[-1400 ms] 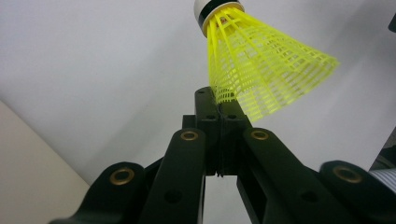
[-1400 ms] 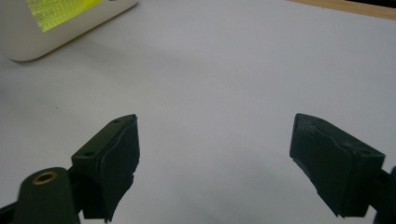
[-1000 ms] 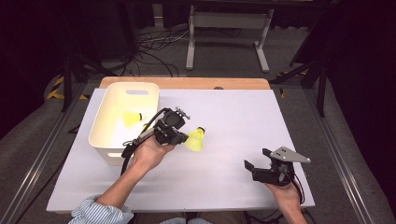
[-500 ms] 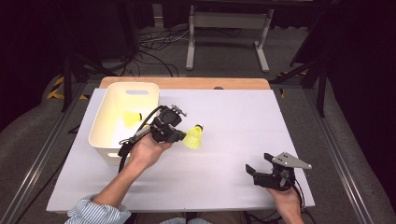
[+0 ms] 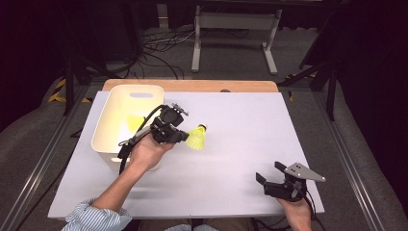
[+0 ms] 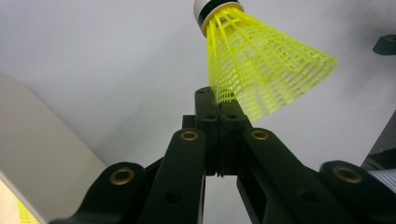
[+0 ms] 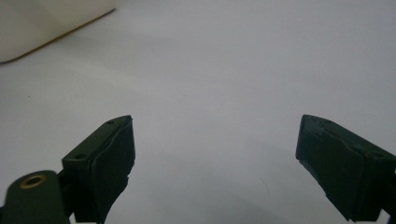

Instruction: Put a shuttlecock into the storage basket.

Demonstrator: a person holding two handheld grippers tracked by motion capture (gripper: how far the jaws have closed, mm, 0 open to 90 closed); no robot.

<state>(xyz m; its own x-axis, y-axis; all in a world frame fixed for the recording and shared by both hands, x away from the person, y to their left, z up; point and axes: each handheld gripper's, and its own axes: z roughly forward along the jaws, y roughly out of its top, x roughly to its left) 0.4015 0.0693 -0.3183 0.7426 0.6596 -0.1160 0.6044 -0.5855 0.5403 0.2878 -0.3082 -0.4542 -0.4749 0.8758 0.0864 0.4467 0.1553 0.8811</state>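
Observation:
My left gripper (image 5: 182, 137) is shut on the skirt rim of a yellow shuttlecock (image 5: 197, 137), held just right of the white bin (image 5: 111, 122) and above the table. In the left gripper view the closed jaws pinch the yellow mesh of the shuttlecock (image 6: 261, 79), whose white cork points up and away; the left gripper (image 6: 219, 109) shows no gap. A second yellow shuttlecock (image 5: 135, 121) lies inside the bin. My right gripper (image 5: 269, 173) rests near the table's front right, open and holding nothing. In its own view, the right gripper (image 7: 215, 154) has its jaws spread wide over bare white table.
The white table sheet (image 5: 240, 125) covers a wooden board (image 5: 192, 85) whose far edge shows. Metal rails run along both sides of the table. A stand and cables sit on the floor beyond. The bin's corner (image 7: 42, 28) shows in the right gripper view.
The left gripper has carried the shuttlecock slightly back and left, toward the bin. The right gripper has drawn back toward the table's front edge.

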